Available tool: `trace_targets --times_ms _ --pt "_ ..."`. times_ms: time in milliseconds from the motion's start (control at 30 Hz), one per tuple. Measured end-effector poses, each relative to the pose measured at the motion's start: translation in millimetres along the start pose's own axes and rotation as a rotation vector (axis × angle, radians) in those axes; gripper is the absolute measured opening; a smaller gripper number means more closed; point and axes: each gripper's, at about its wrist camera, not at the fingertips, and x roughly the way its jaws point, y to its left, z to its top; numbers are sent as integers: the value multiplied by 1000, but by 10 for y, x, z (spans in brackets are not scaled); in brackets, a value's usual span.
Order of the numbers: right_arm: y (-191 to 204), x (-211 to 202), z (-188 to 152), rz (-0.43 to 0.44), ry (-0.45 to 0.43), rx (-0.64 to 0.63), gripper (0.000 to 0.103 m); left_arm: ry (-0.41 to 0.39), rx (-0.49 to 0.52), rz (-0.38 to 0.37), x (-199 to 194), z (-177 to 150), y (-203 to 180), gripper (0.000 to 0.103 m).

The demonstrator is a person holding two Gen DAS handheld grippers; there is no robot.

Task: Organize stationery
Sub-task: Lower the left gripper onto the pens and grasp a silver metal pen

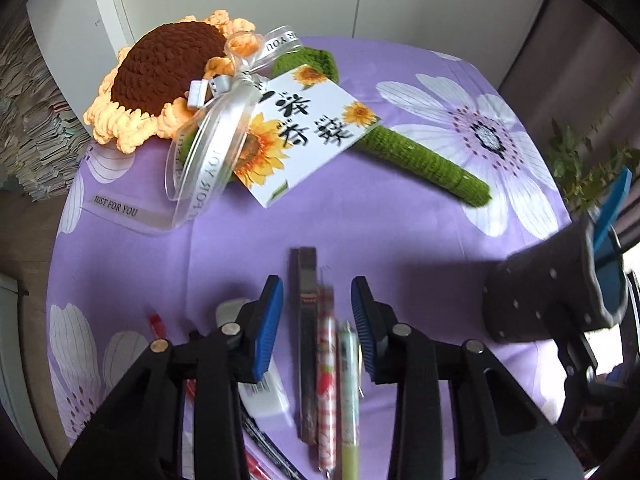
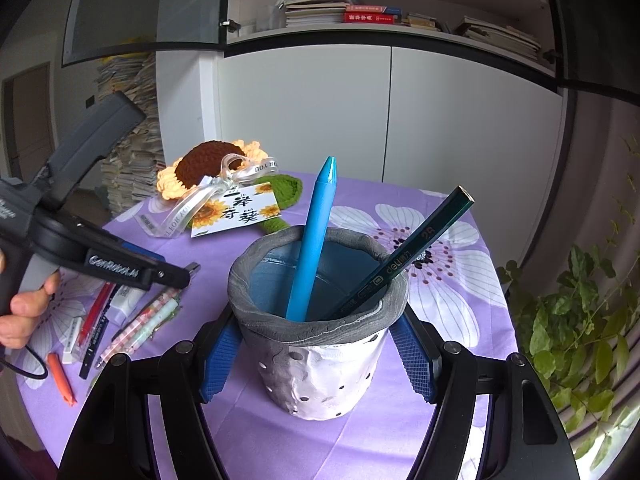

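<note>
My right fingers point(image 2: 320, 356) grip the holder point(image 2: 320, 344) on the purple floral desk point(image 2: 360, 440); left fingers point(image 1: 318, 328) spread open over pens point(image 1: 328, 364). Crochet sunflower point(image 1: 168, 80) behind, bookshelf point(image 2: 400, 12) above white cabinets point(image 2: 392, 120), plant point(image 2: 576, 320) at right.

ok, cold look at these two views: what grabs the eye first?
The crocheted sunflower with its ribbon and printed card, lying at the far side of the purple floral tablecloth. Next, the grey pen holder between the right gripper jaws, holding a blue pen and a dark pencil. The left gripper hovers open over a row of pens.
</note>
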Motion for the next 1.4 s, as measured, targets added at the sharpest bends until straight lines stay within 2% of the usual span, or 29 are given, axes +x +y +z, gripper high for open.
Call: trace_targets --times_ms 233,367,433,500,633,1000,1300,1400 --pt "-2 3 0 0 0 1 72 70 -17 37 236 152 2 32" --pt "2 2 -1 0 0 0 72 58 -25 48 260 168 7 31" --pt "2 2 0 0 0 0 72 50 -21 53 270 175 0 15" --pt "2 1 -1 0 -1 0 72 52 -21 51 276 181 2 14" --pt "2 2 -1 -1 -1 0 72 48 -33 33 215 179 29 13" --pt "-1 4 -1 -1 -1 -1 72 -108 -17 -22 -427 179 27 13" --pt "1 8 -3 -2 -1 -2 72 -97 -39 -34 -382 239 -10 14" --pt "0 6 -4 -2 -1 -2 72 -55 -38 -22 -221 303 -14 14"
